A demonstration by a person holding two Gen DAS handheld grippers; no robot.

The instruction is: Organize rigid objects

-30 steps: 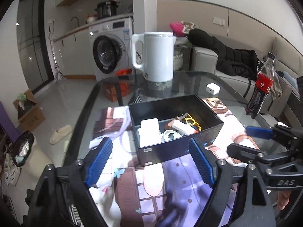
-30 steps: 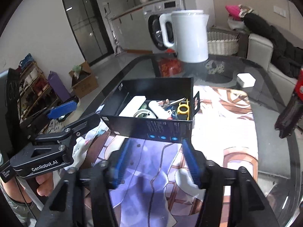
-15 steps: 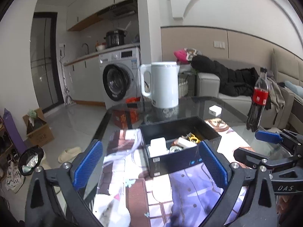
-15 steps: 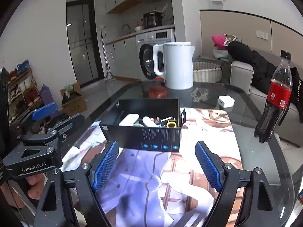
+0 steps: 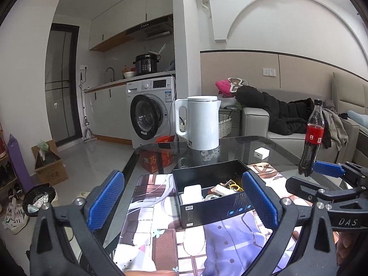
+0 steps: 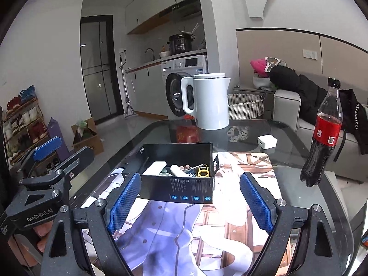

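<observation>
Table (image 6: 287,138): dark glass, glossy, gives reflections.
Mat (image 6: 184,237): printed, smooth, soft-looking.
Box (image 6: 184,189): black card, slight sheen.
Kettle (image 6: 210,101): white plastic, smooth, matt.
Bottle (image 6: 323,138): clear plastic, shiny, red label.
Finger pads (image 5: 107,199): blue, rough dotted texture.
Basket (image 6: 245,108): woven.

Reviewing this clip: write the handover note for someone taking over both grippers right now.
Left gripper: open, empty, off the table.
Right gripper: open, empty.
Black box sits on the printed mat, holding a white block, a yellow ring and small bits.
Outside it on the glass table: white charger cube, cola bottle, white kettle.
Left: possibly box the cube.
</observation>
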